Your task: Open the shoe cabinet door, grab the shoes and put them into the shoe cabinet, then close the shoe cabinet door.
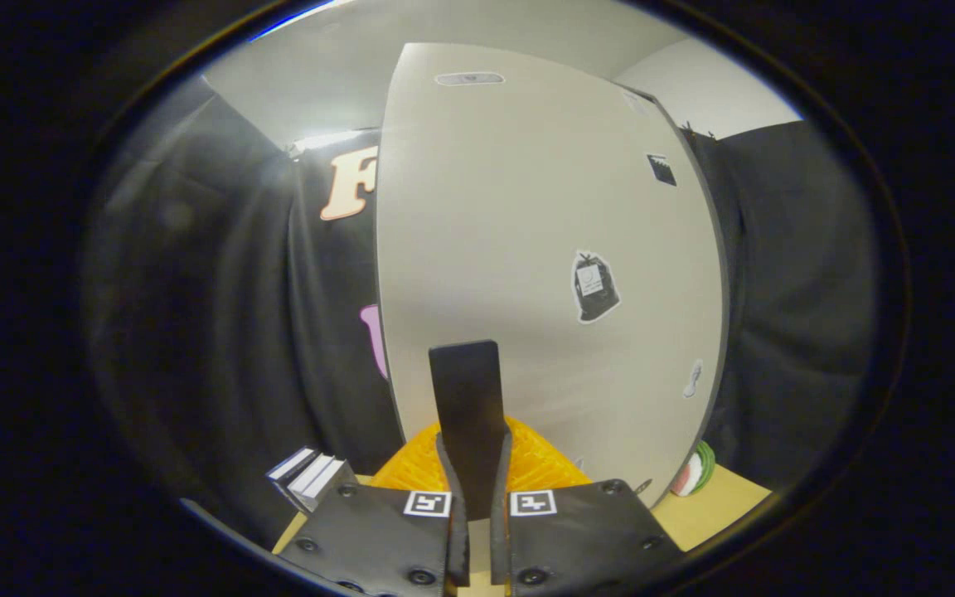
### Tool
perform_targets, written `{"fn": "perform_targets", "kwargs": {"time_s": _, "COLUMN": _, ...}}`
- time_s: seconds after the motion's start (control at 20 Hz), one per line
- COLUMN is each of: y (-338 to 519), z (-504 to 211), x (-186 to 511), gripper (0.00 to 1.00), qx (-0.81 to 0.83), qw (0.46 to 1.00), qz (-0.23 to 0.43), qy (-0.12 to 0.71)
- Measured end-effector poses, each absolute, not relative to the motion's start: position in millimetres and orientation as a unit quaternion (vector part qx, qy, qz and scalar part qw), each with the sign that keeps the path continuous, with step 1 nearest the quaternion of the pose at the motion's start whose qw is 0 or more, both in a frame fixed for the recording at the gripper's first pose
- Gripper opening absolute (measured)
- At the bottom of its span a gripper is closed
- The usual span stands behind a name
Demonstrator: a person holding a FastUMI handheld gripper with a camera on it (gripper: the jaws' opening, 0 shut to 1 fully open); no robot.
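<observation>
At the bottom centre of the frame my claw (pixel 472 464) pinches the cabinet door's (pixel 544 249) dark handle (pixel 466 398), so I judge door-opening underway; next, pull outward.

The gripper (pixel 477 464) shows as two broad, flat blocks set side by side, each angled at its outer corner and fastened with round-headed screws along the lower and outer edges. Each block carries a small square black-and-white coded marker at its inner top corner. From between the blocks two thin fingers (pixel 448 489) rise close together, curving slightly, with a narrow gap between them lower down.
</observation>
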State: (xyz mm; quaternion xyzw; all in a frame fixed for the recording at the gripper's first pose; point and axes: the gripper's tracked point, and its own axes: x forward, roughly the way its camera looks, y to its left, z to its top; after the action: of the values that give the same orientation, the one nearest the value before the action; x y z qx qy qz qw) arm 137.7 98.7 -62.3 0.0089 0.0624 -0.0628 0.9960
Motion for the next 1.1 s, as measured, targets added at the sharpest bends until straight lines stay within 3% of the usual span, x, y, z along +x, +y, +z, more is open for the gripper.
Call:
{"fn": "perform_targets", "kwargs": {"time_s": 0.5, "y": 42.6, "z": -37.8, "x": 28.0, "gripper": 0.11, "qx": 0.014, "qw": 0.997, "qz": -0.002, "qy": 0.075}}
{"fn": "perform_targets", "kwargs": {"time_s": 1.1, "y": -57.6, "z": -22.3, "x": -58.3, "gripper": 0.10, "qx": 0.017, "qw": 0.997, "qz": -0.006, "qy": 0.071}}
